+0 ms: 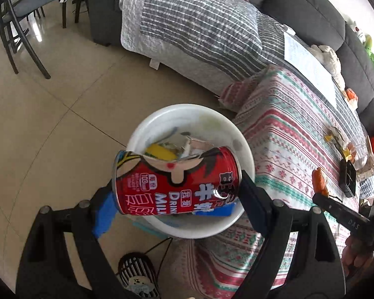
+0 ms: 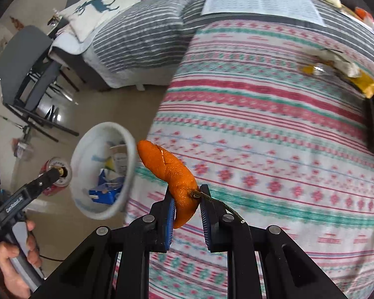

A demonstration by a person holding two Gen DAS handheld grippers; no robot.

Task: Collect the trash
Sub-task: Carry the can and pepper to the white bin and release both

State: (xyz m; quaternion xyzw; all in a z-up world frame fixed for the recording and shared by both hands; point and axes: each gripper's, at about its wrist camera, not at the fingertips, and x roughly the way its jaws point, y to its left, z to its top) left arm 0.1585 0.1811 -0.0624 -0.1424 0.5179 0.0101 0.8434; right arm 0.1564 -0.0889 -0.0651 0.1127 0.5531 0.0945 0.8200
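Observation:
My left gripper [image 1: 177, 186] is shut on a red milk drink can [image 1: 177, 182] and holds it on its side just above a white round bin [image 1: 162, 117] on the floor. The bin holds paper scraps and a blue carton. In the right wrist view my right gripper [image 2: 185, 194] is shut on an orange peel [image 2: 172, 172], held above the patterned tablecloth [image 2: 274, 124] next to the bin [image 2: 87, 149]. The left gripper [image 2: 47, 177] with the can [image 2: 53, 182] shows beside the bin. The right gripper and peel [image 1: 320, 182] show at the right of the left wrist view.
More wrappers and scraps [image 2: 336, 67] lie on the table's far right, with a black object [image 1: 347, 177]. A grey sofa with a striped blanket [image 1: 199, 30] stands behind. Dark chairs [image 1: 20, 12] stand on the tiled floor. A small fan [image 1: 137, 274] sits below the bin.

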